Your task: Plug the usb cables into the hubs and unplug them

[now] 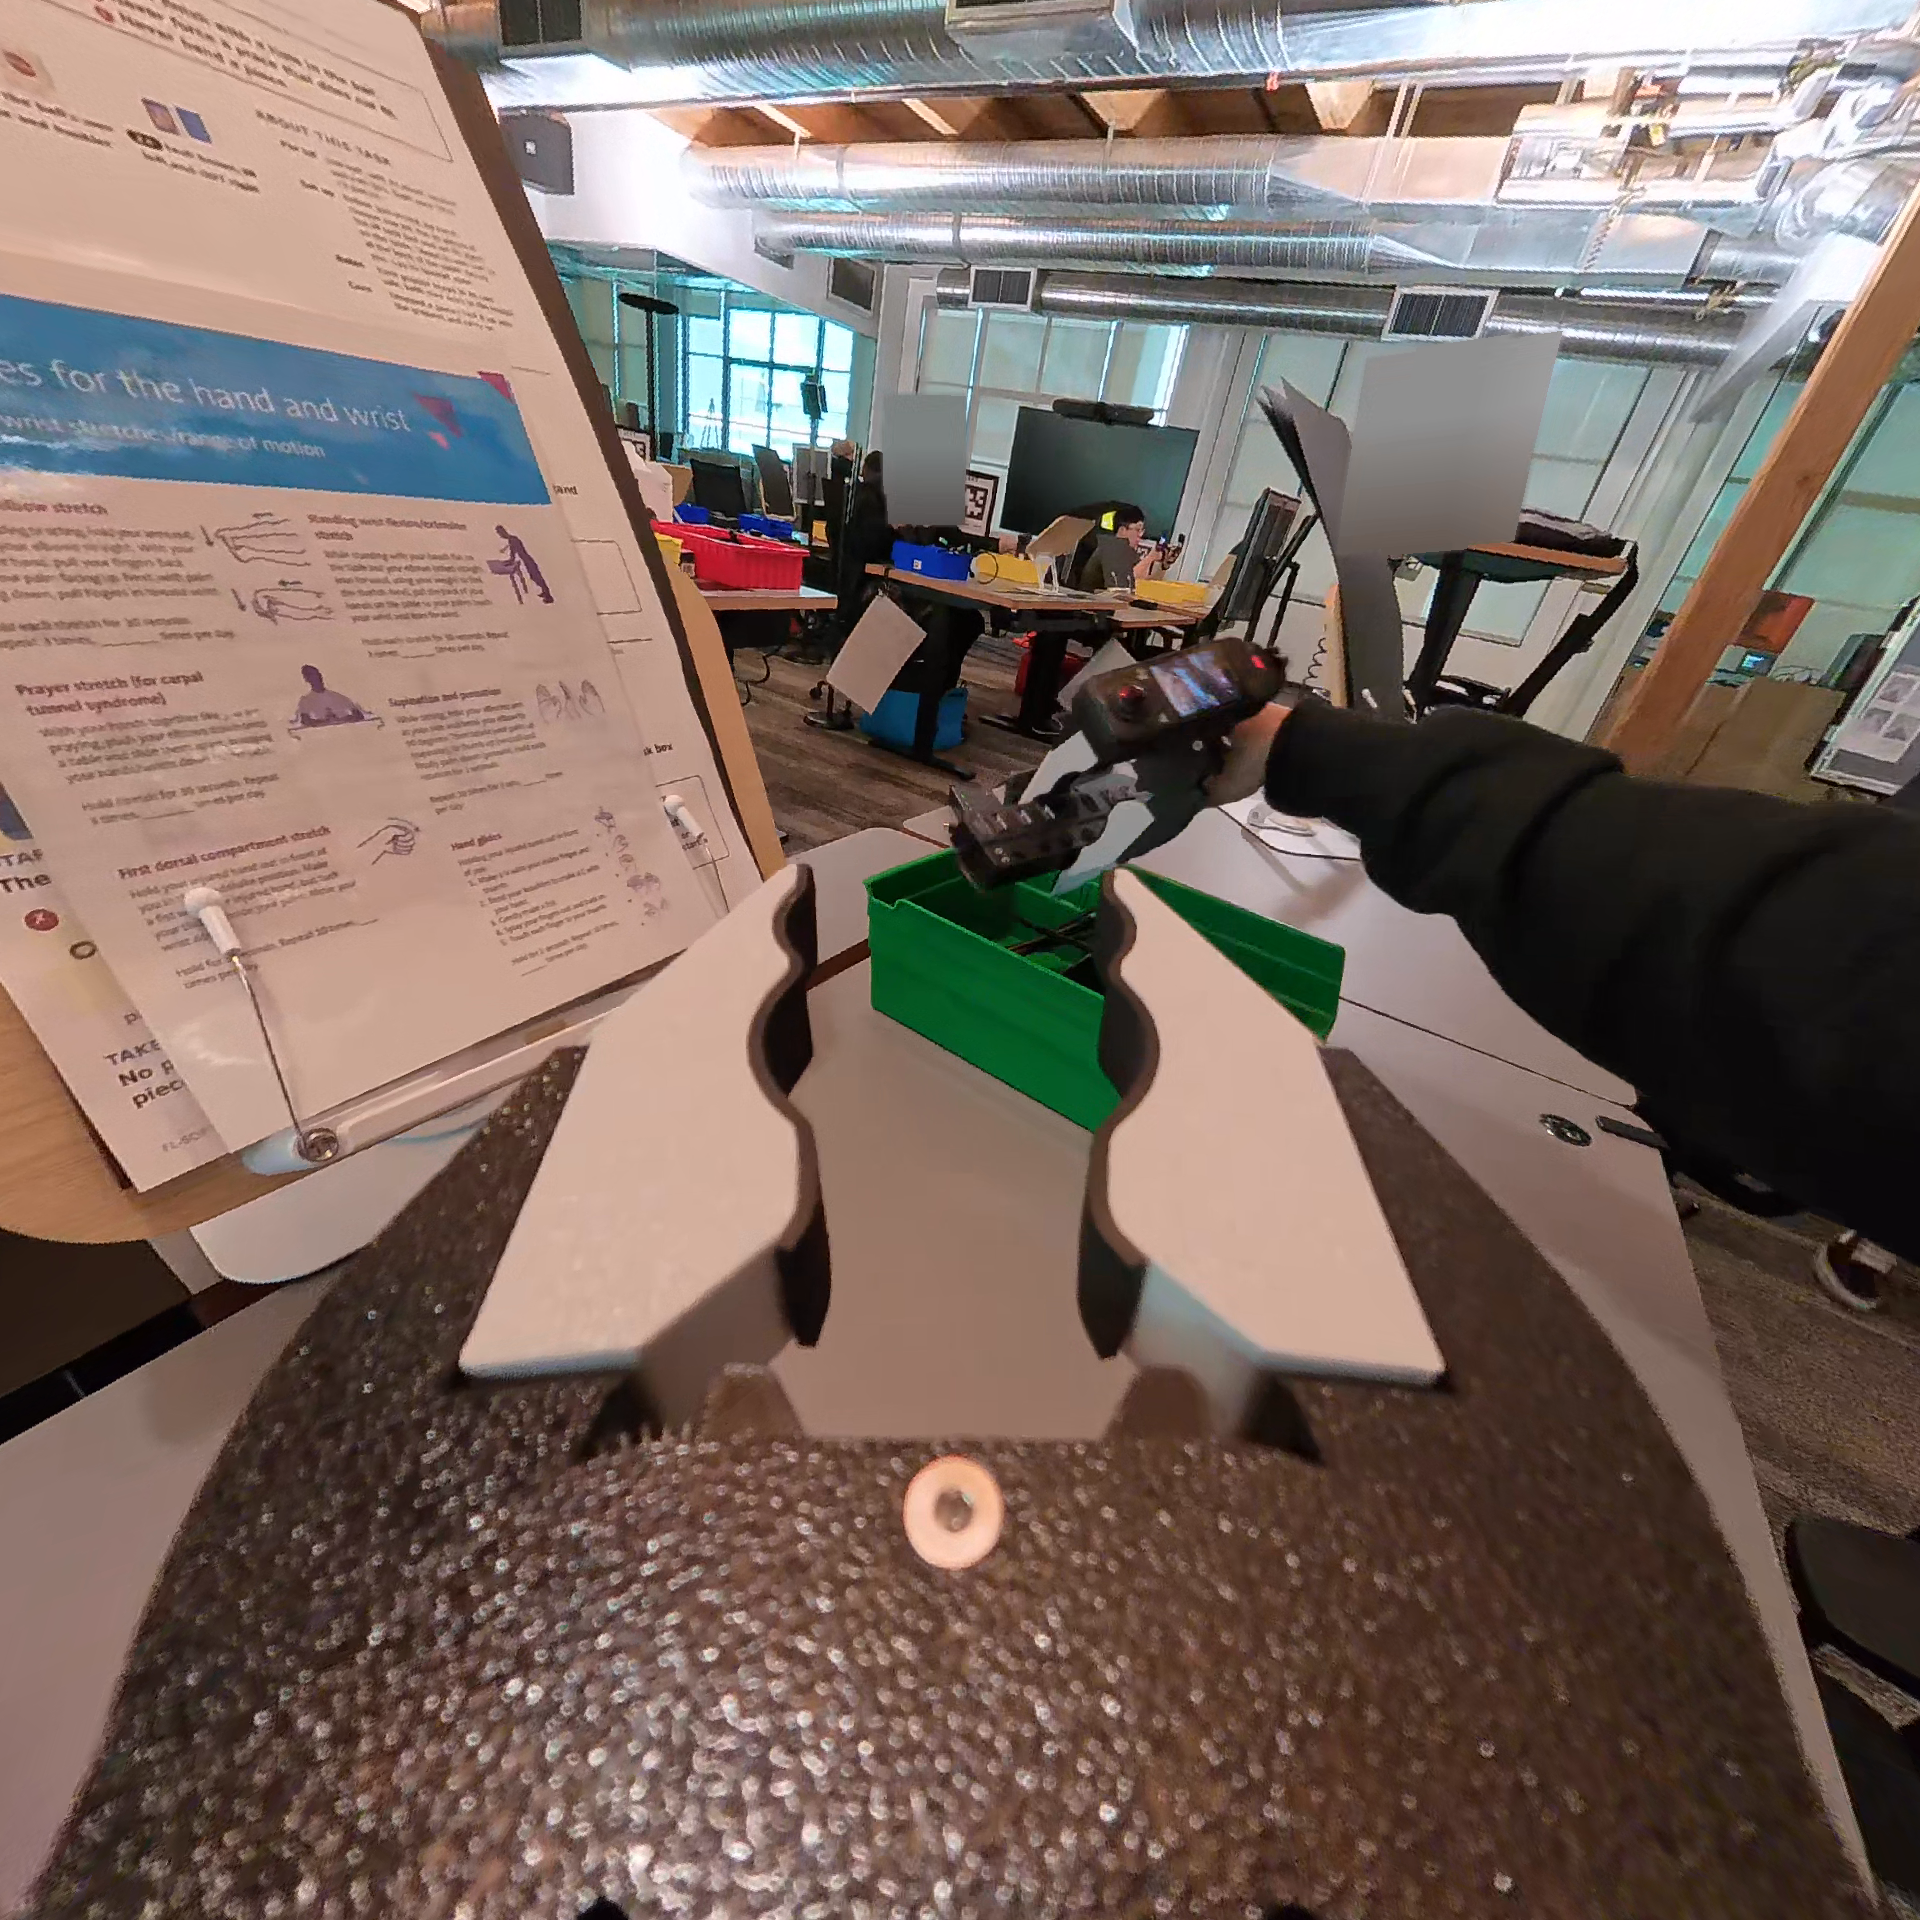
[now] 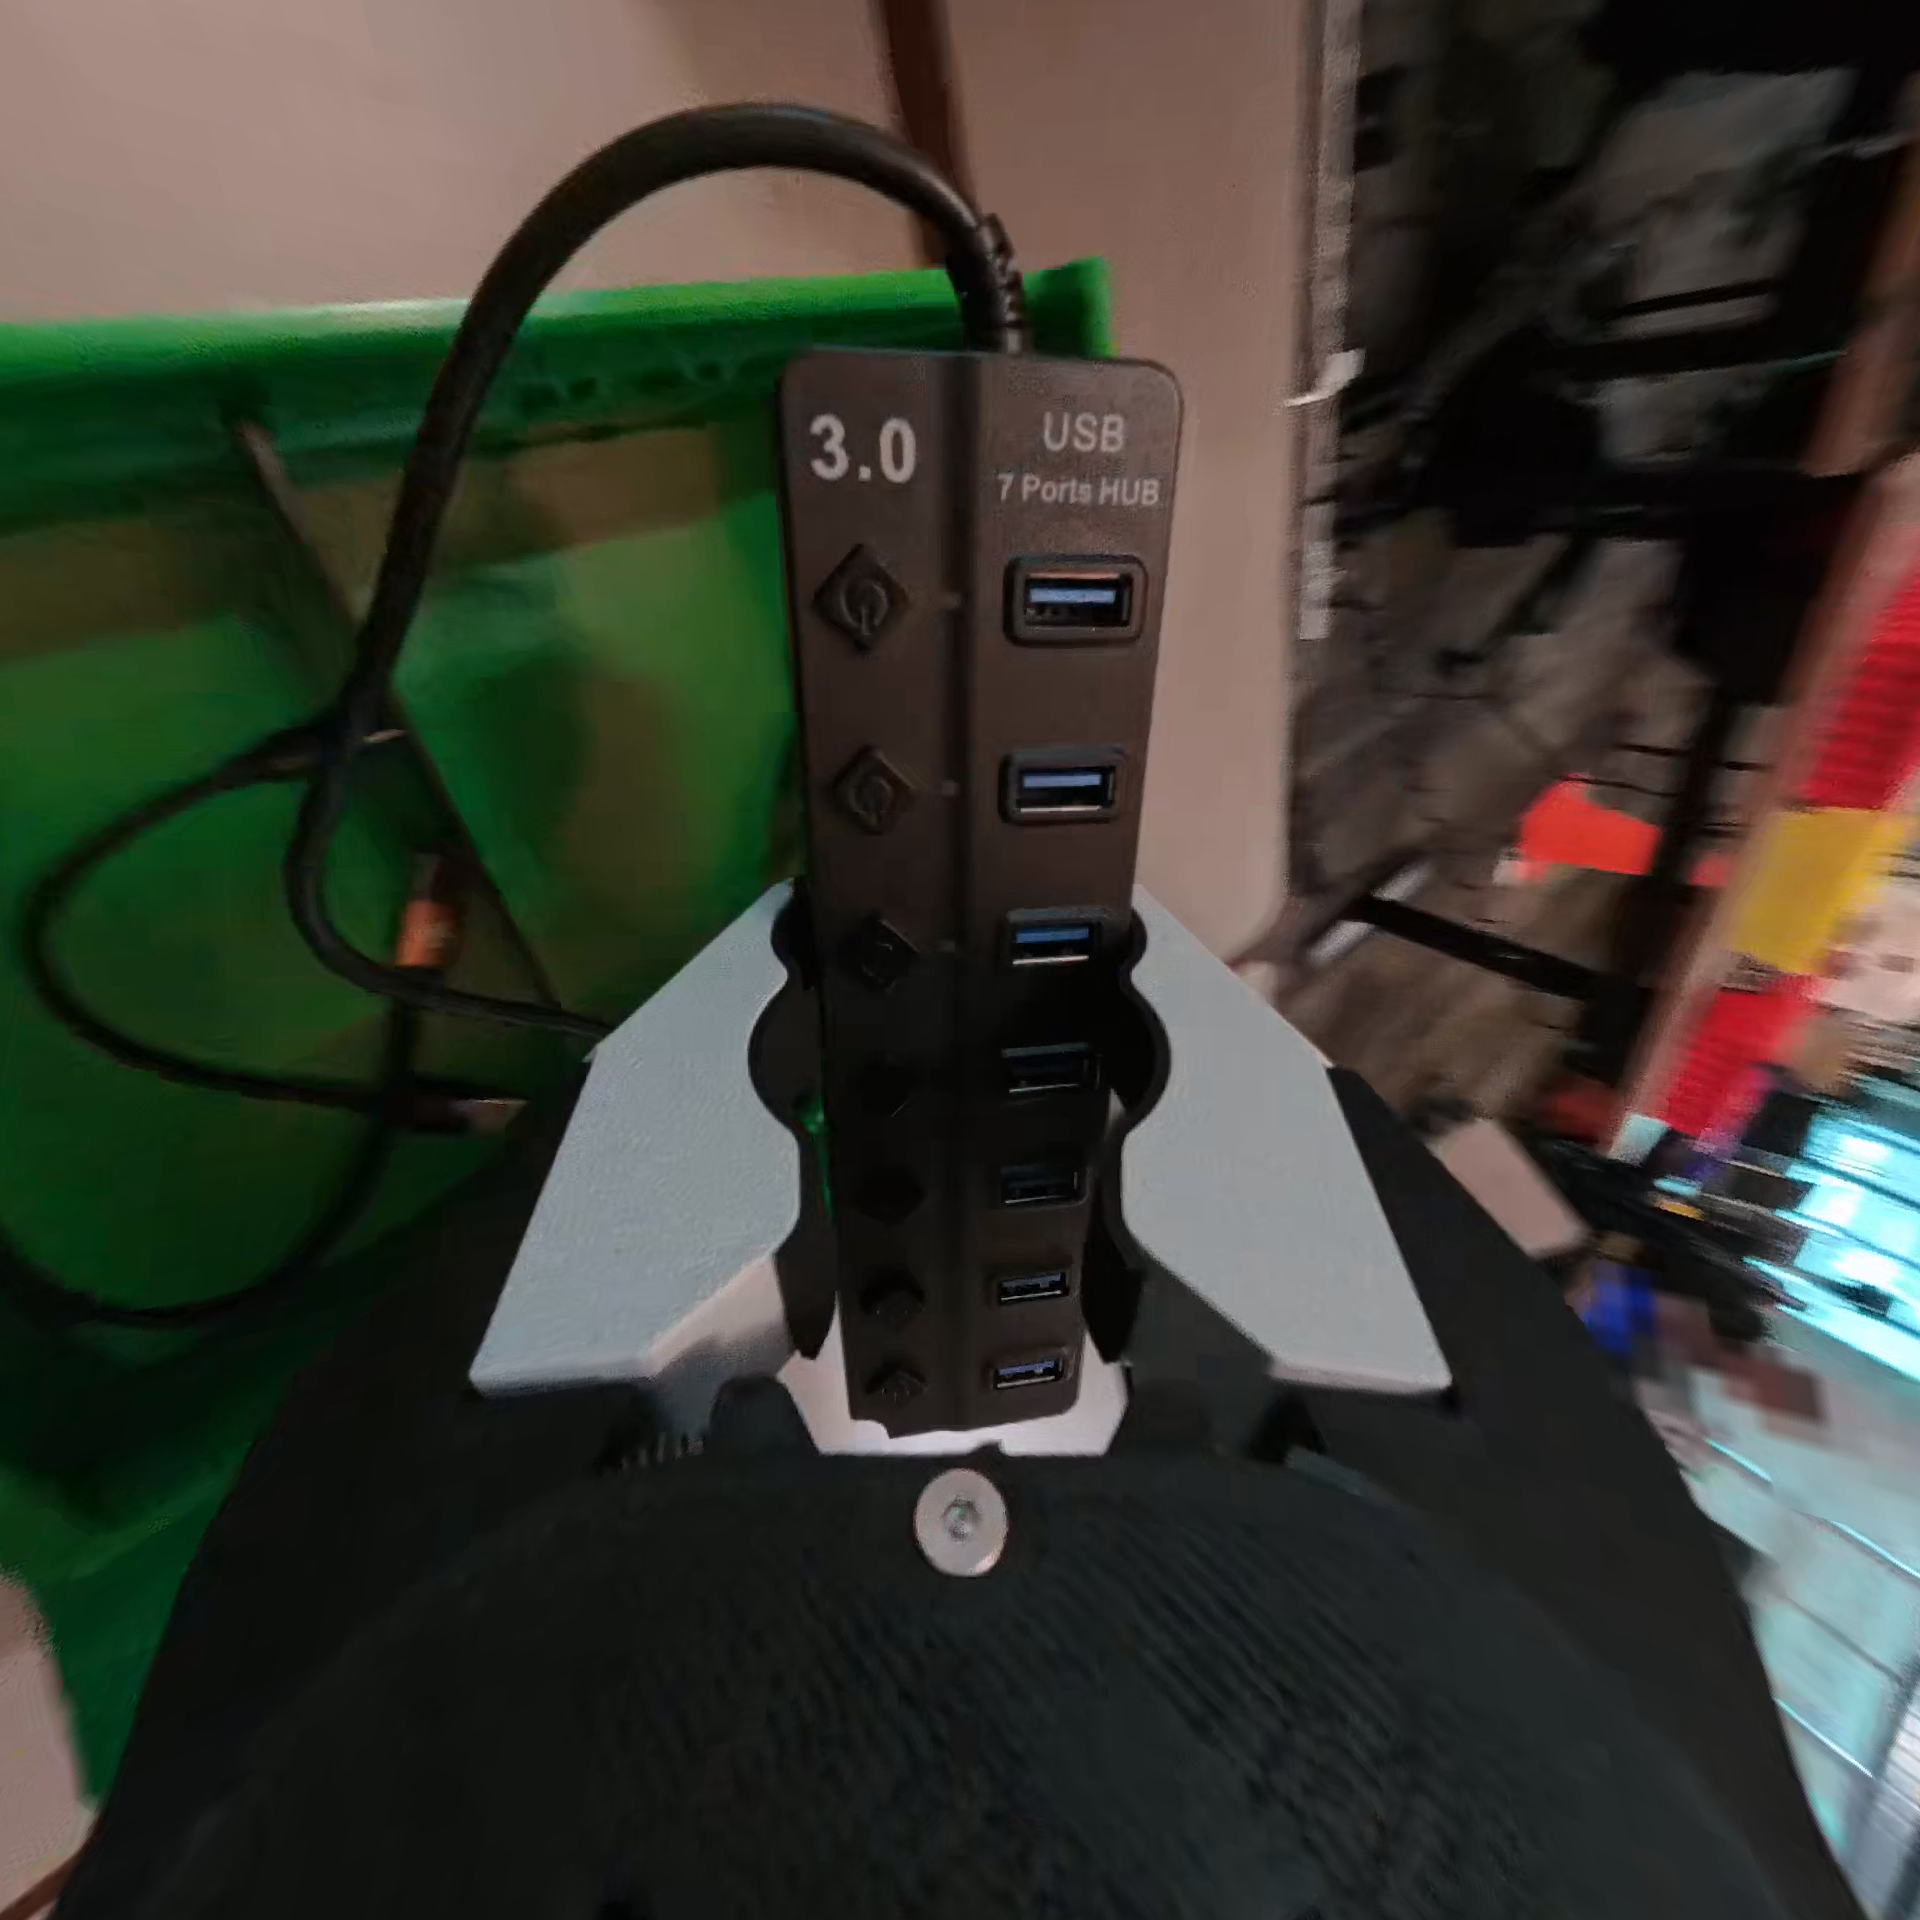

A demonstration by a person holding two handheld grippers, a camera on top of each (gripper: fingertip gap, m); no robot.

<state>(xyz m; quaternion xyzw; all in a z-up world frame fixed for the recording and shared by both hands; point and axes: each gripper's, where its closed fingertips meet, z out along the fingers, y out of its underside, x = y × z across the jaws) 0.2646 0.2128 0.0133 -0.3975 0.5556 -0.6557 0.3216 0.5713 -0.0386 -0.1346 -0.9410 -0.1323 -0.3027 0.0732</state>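
We find the right tongs [image 2: 961, 1060] clenched on the hub [image 2: 982, 831] above the green bin [image 1: 987, 997], ports exposed for plugging; the left tongs [image 1: 956, 1039] stand released beside that bin.

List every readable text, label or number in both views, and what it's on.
I can't copy out the writing, only say where it stands.
USB hub, shut in the right gripper: sharp white print at its far end, symbols on its buttons.
Paper sheets, at left in the left wrist view: blue header and black body print, mostly small and blurred.
Green bin: none visible.
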